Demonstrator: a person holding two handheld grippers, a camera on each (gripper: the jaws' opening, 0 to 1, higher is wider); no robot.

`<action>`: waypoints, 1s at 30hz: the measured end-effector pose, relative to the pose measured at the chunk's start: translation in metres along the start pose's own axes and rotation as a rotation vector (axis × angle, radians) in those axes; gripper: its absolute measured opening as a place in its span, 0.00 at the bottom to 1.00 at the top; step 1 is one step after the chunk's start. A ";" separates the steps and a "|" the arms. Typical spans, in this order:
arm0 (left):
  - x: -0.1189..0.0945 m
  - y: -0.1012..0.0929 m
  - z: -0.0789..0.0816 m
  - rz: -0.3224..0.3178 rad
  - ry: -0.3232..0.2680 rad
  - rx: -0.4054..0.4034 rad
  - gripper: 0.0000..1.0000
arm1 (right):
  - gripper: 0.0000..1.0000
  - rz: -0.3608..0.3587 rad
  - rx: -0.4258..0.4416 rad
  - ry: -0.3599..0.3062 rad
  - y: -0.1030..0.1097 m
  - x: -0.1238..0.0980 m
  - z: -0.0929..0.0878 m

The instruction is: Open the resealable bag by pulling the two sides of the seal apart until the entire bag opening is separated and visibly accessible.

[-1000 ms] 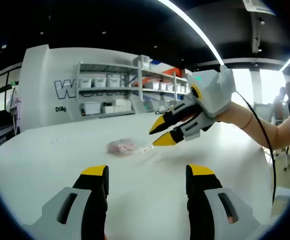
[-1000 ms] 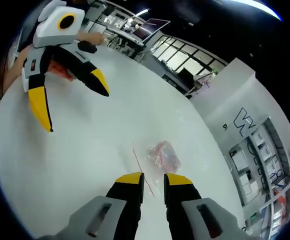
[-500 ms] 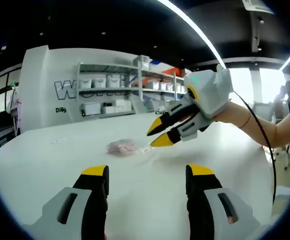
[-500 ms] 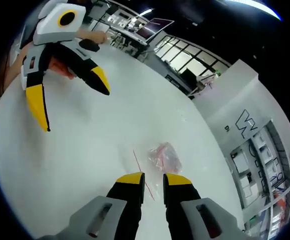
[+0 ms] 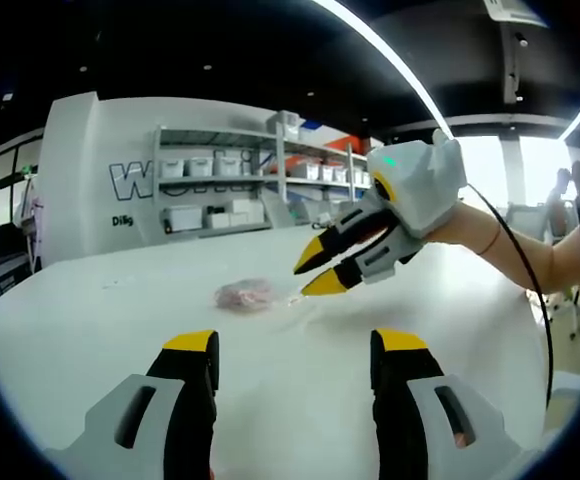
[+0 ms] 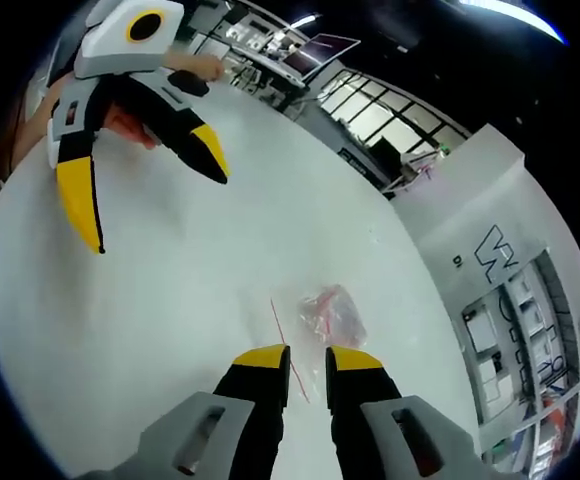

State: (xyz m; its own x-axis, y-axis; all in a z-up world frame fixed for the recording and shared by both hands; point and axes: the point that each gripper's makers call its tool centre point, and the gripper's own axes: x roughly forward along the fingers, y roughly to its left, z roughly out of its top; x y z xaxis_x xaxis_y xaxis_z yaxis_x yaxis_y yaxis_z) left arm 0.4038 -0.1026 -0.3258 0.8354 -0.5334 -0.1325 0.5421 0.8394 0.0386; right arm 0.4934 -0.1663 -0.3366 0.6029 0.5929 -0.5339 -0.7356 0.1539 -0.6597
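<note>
The left gripper view looks low and level across the broad white table (image 5: 300,390), well back from the small clear resealable bag (image 5: 243,293) beyond its fingertips. The right gripper view looks steeply down, near that bag (image 6: 327,314); both share it.

The desk (image 5: 300,380) is being shown as a smooth white surface with a soft sheen, and pale reflections of the ceiling lights are being carried across it in the lower half of both views. The resealable bag (image 5: 245,293) is being seen as thin, clear, crinkled plastic film with pinkish contents, a red seal line (image 6: 288,335) being visible near the lower centre of the right gripper view. The left claw (image 5: 292,350) and the right claw (image 6: 307,357) are being shown in matt black and grey hard plastic with smooth yellow tips. Shelves (image 5: 220,190) of pale painted metal are being seen at upper centre of the left gripper view.
</note>
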 end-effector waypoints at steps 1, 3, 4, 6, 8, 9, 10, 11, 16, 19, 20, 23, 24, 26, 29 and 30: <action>0.000 0.000 0.000 0.001 0.001 0.000 0.61 | 0.11 0.000 -0.003 0.001 0.000 0.000 0.000; 0.000 0.001 -0.001 0.004 0.005 0.000 0.61 | 0.10 0.001 -0.010 0.002 0.000 0.001 0.000; 0.000 0.001 -0.001 0.005 0.006 0.001 0.61 | 0.10 0.003 -0.012 0.003 0.000 0.001 0.000; 0.000 0.002 -0.001 0.008 0.005 0.000 0.61 | 0.10 0.009 -0.019 0.005 0.001 0.002 0.000; -0.001 0.002 -0.001 0.008 0.003 -0.002 0.61 | 0.09 0.011 -0.029 0.008 0.001 0.002 0.000; -0.001 0.002 -0.001 0.008 0.003 -0.002 0.61 | 0.09 0.011 -0.033 0.008 0.001 0.002 0.000; -0.001 0.002 -0.001 0.009 0.004 -0.001 0.61 | 0.08 0.010 -0.037 0.008 0.001 0.002 0.000; -0.001 0.002 -0.002 0.009 0.007 0.001 0.60 | 0.08 0.011 -0.045 0.008 0.001 0.002 0.001; -0.001 0.003 -0.002 0.013 0.012 0.004 0.59 | 0.08 0.013 -0.077 0.020 0.003 0.003 0.001; -0.001 0.003 -0.002 0.012 0.013 0.005 0.59 | 0.08 0.025 -0.087 0.024 0.006 0.004 0.000; -0.001 0.003 -0.003 0.012 0.015 0.007 0.59 | 0.08 0.027 -0.089 0.026 0.006 0.004 0.000; -0.001 0.003 -0.003 0.013 0.016 0.006 0.59 | 0.08 0.029 -0.093 0.026 0.006 0.004 0.000; -0.001 0.003 -0.002 0.012 0.014 0.004 0.59 | 0.08 0.028 -0.094 0.026 0.006 0.004 0.001; -0.001 0.003 -0.002 0.011 0.014 0.004 0.59 | 0.07 0.027 -0.098 0.026 0.005 0.005 0.001; -0.001 0.002 -0.003 0.011 0.016 0.006 0.59 | 0.06 0.035 -0.104 0.024 0.007 0.006 0.002; -0.001 0.002 -0.003 0.011 0.017 0.006 0.59 | 0.05 0.043 -0.104 0.023 0.008 0.007 0.002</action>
State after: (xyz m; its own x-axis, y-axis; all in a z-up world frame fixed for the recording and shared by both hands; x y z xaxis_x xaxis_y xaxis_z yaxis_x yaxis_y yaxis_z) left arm 0.4037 -0.0996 -0.3284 0.8396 -0.5224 -0.1487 0.5335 0.8445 0.0458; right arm 0.4907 -0.1593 -0.3443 0.5791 0.5785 -0.5744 -0.7257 0.0448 -0.6865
